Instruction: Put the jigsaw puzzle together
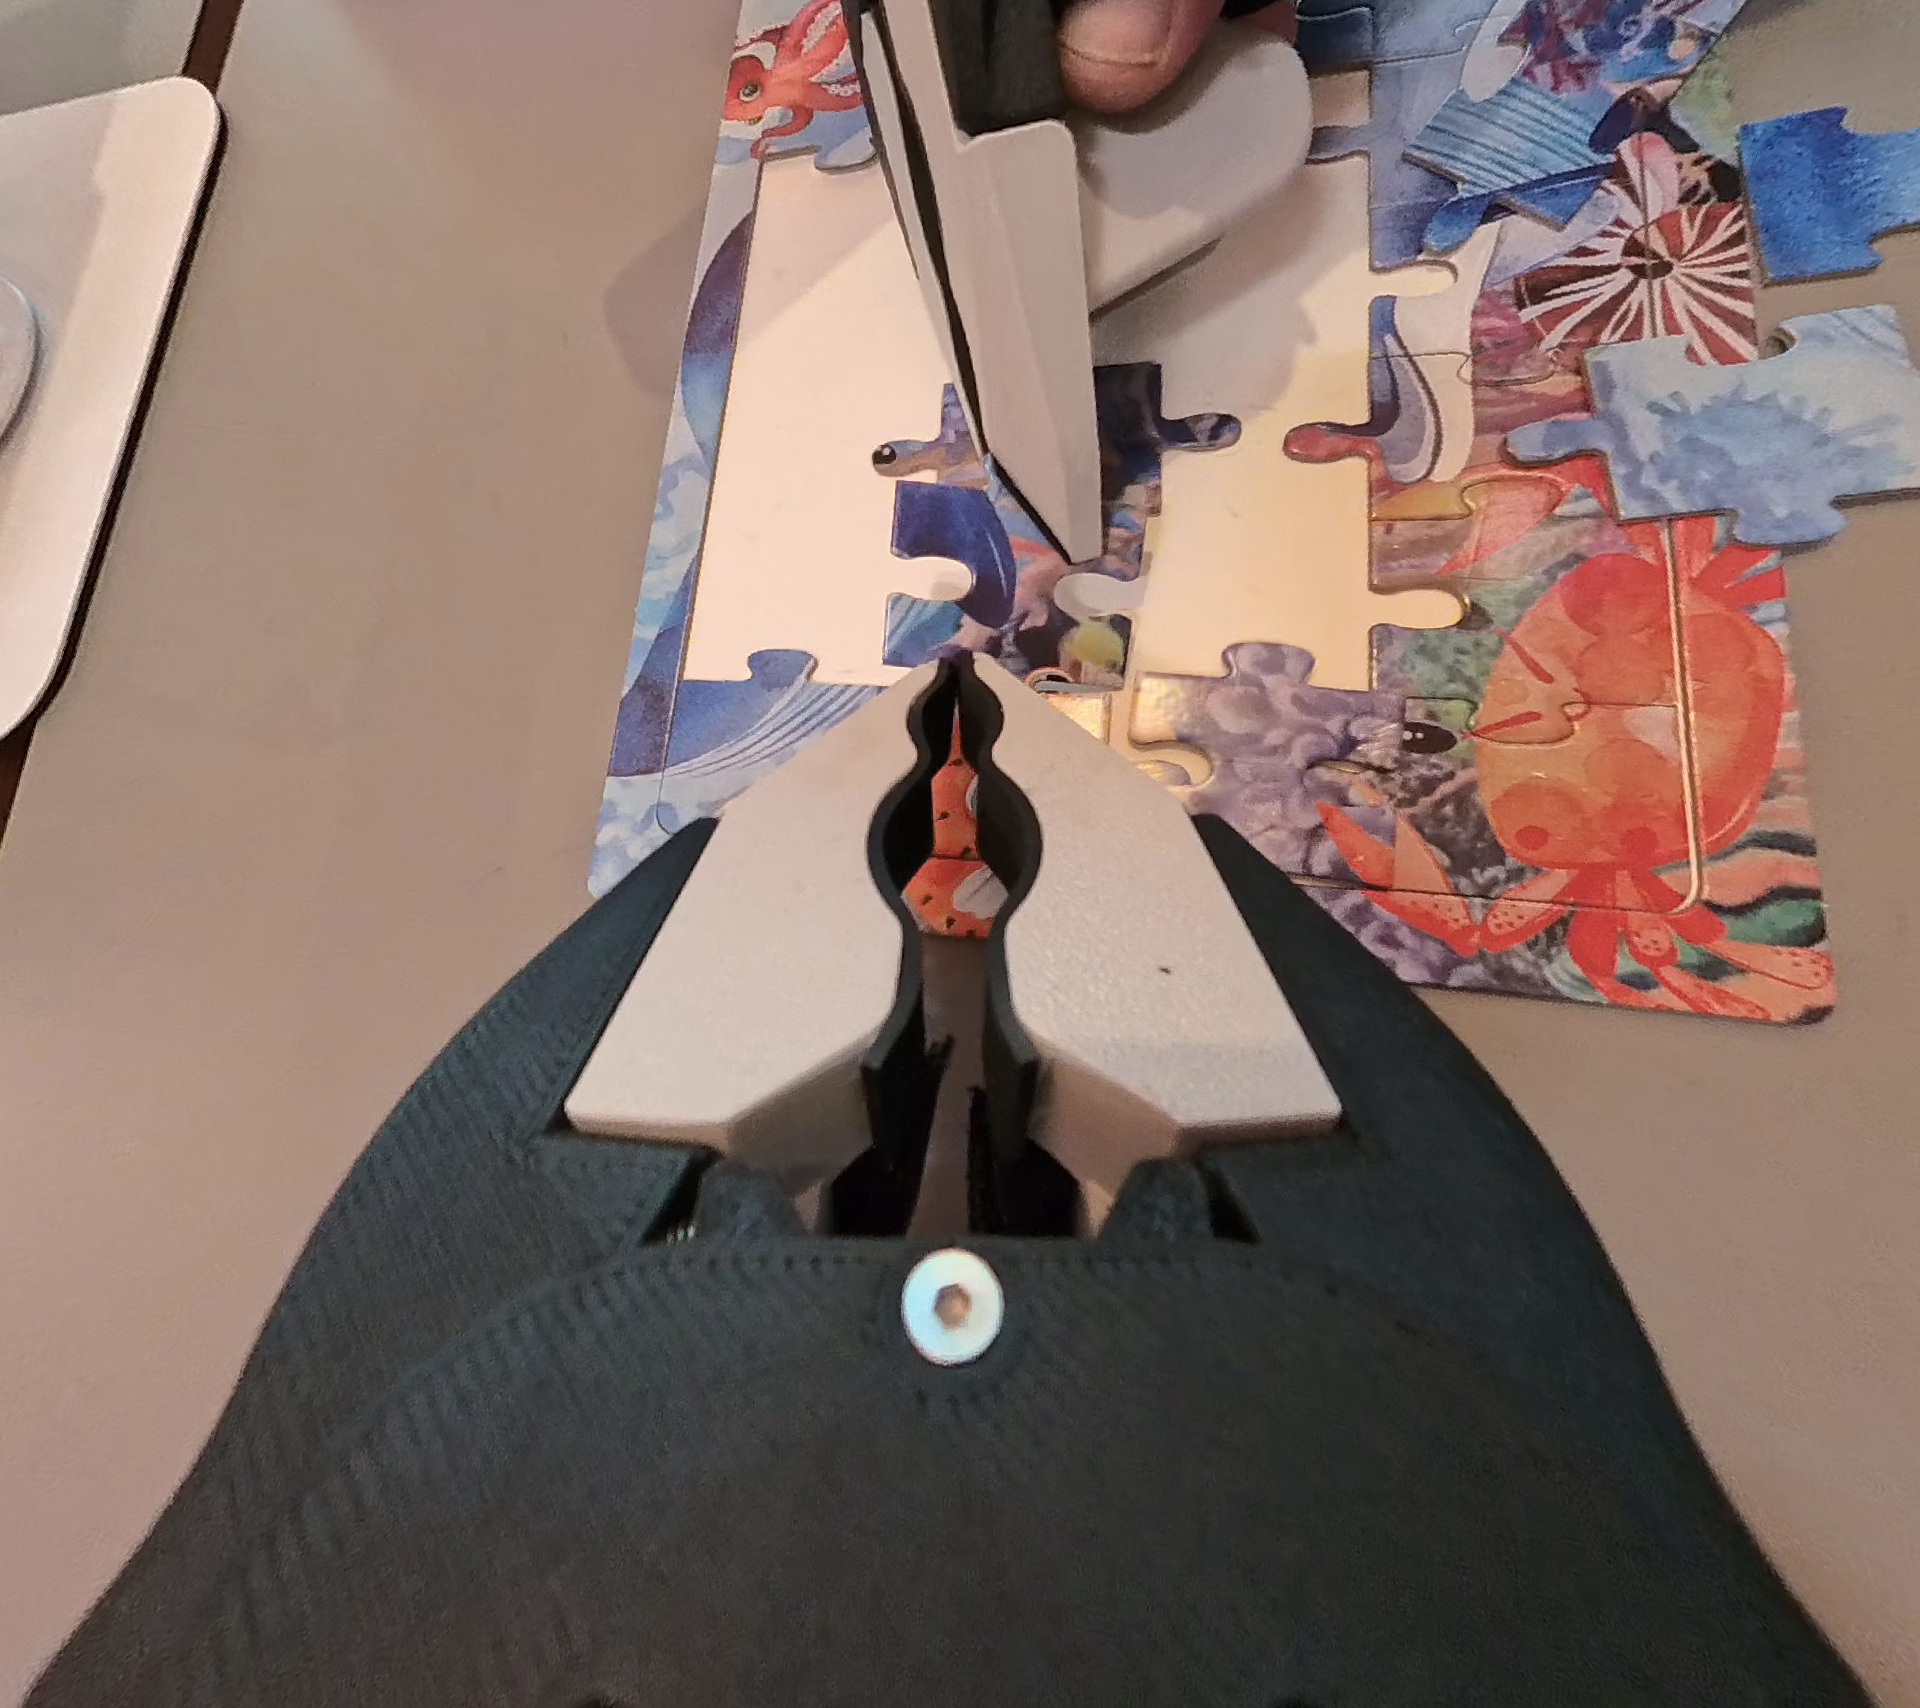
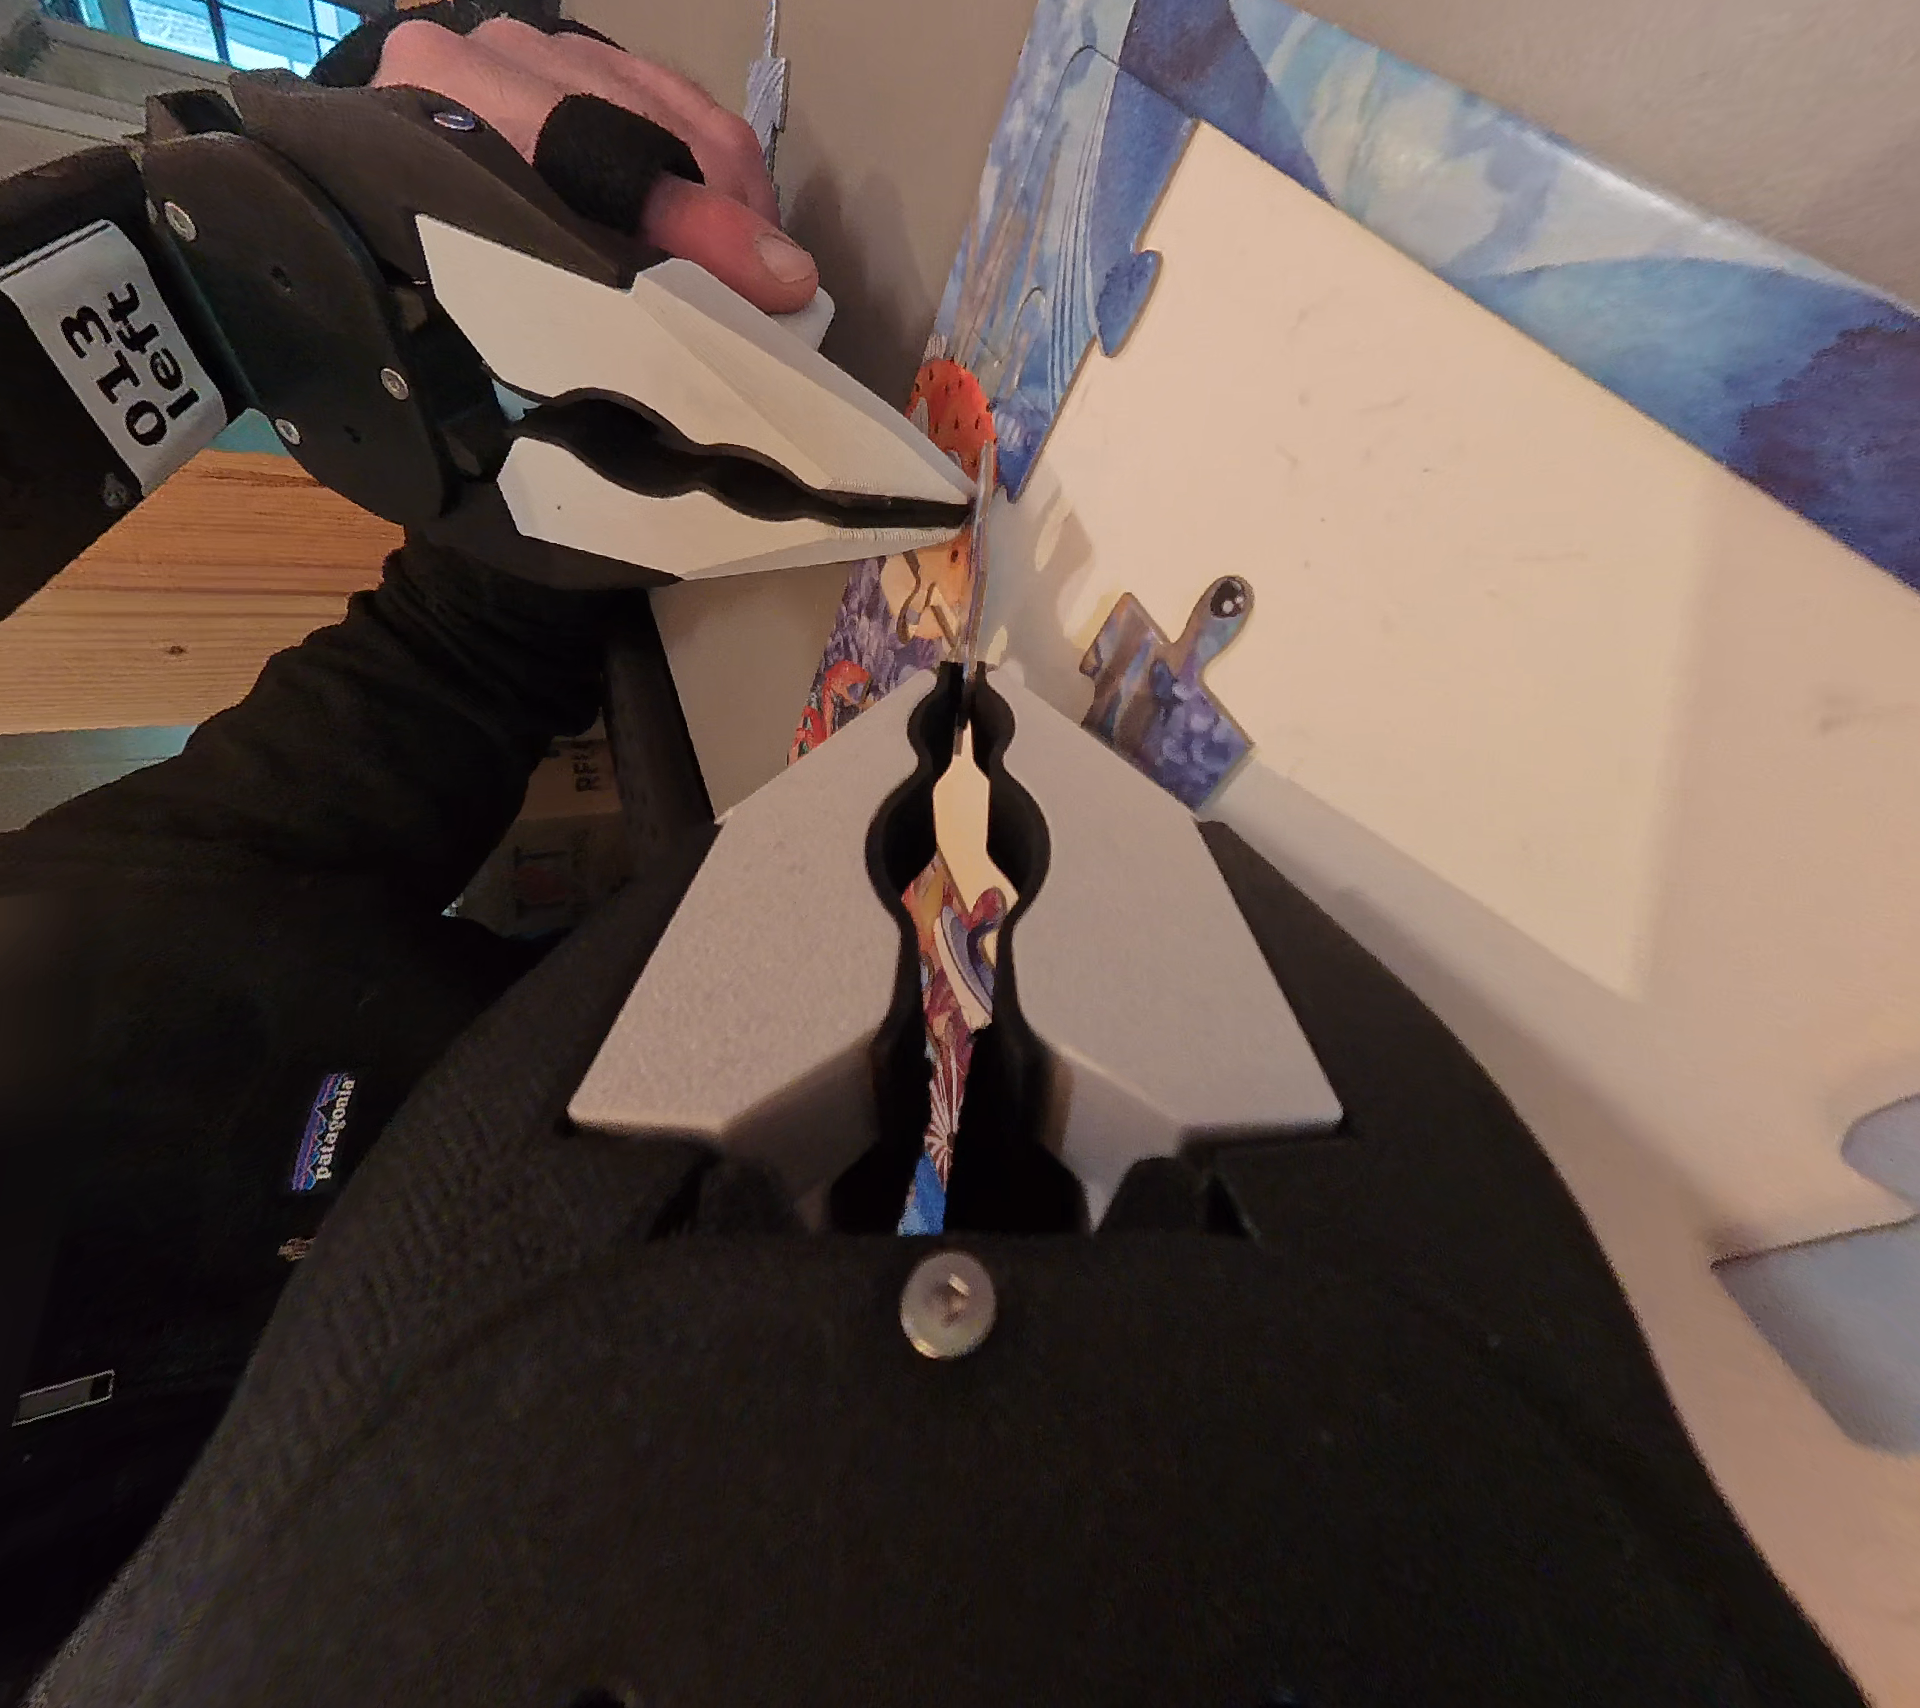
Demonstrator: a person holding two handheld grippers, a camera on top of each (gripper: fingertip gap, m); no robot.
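Here we see both grey-fingered grippers, left [image 1: 956, 671] and right [image 1: 1075, 552], pinching one blue-and-purple cardboard jigsaw piece [image 1: 977, 546] inside the sea-creature puzzle tray [image 1: 665, 723] on the beige table [image 1: 416, 515]. Loose blue pieces [image 1: 1756, 432] lie by the tray's assembled orange crab corner.

On the bench [image 1: 416, 515], the left claw [image 1: 956, 671] pinches the near edge of a puzzle piece [image 1: 935, 536] inside the puzzle tray [image 1: 790, 432]; the right claw [image 1: 1075, 546] touches it from beyond.
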